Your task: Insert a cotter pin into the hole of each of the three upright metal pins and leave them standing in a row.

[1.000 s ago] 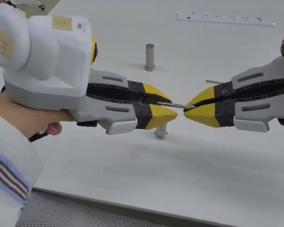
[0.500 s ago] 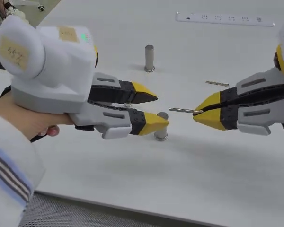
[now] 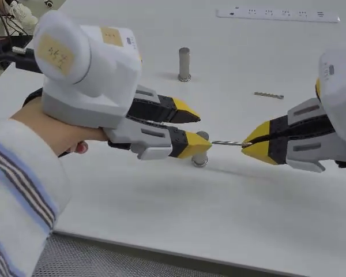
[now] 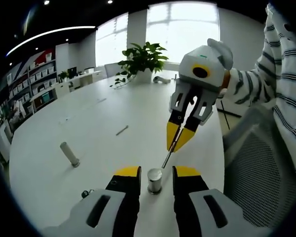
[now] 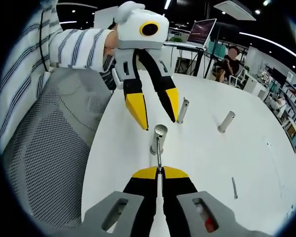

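Found the right claw [image 3: 246, 144] pressed together on the tail of a cotter pin [image 3: 226, 142], held level at centre right of the head view, free tip at the top of the nearest metal pin [image 3: 200, 156]. Could not confirm entry into the hole. Found the left claw [image 3: 203, 131] spread, straddling that pin at frame centre without visible contact. Noted a second metal pin [image 3: 184, 63] upright at upper centre, a third metal pin [image 5: 183, 109] at upper centre of the right gripper view, and a spare cotter pin [image 3: 269, 95] flat on the table [image 3: 161, 219] at upper right. Judged the cotter pin light, thin, stiff yet bendable under side load, and prone to swivelling; advise gripping near the tail, in line with the hole. Judged the nearest metal pin dense but tippable; advise closing on its shaft below the hole.
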Demonstrator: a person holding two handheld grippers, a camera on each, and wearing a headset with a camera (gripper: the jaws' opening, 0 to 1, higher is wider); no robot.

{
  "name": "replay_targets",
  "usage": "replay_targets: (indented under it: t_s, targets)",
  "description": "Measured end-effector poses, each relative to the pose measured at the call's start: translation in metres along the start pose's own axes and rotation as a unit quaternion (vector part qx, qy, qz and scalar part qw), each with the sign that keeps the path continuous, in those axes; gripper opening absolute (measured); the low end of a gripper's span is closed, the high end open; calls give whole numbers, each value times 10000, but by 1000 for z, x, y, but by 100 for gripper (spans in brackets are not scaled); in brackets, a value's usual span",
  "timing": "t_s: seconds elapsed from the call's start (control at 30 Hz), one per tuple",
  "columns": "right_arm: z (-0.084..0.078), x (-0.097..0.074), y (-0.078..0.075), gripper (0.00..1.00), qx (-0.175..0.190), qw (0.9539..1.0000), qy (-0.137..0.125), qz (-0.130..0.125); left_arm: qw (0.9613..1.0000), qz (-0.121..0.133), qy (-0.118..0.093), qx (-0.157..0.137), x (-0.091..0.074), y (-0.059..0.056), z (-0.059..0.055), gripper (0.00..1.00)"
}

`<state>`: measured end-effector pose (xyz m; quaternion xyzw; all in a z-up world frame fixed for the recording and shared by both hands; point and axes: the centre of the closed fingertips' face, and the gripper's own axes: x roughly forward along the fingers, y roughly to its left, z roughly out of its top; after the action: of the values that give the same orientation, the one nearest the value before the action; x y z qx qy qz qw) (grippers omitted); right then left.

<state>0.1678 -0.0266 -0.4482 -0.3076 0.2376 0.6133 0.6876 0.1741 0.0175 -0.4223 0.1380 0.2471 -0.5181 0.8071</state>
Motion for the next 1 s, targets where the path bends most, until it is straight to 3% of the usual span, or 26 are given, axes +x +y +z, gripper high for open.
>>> replay_targets:
  t_s: [0.17,0.47,0.83,1.0]
  targets:
    - [-3,1,-1,0,73,10000,5,-31,9998,-37,160,69,5,-1,-5,21]
    - [2,4,-2,0,114,9999,-62,-66,9996,-79,228,138,6,-1,-8,10]
    - [8,13,-2,0,166,9997,-132,-80,9994,-47,258,-212,5,0,-8,9]
    - [11,17,-1,0,187,9997,-143,-88,9994,-35,293,-191,5,-3,-7,9]
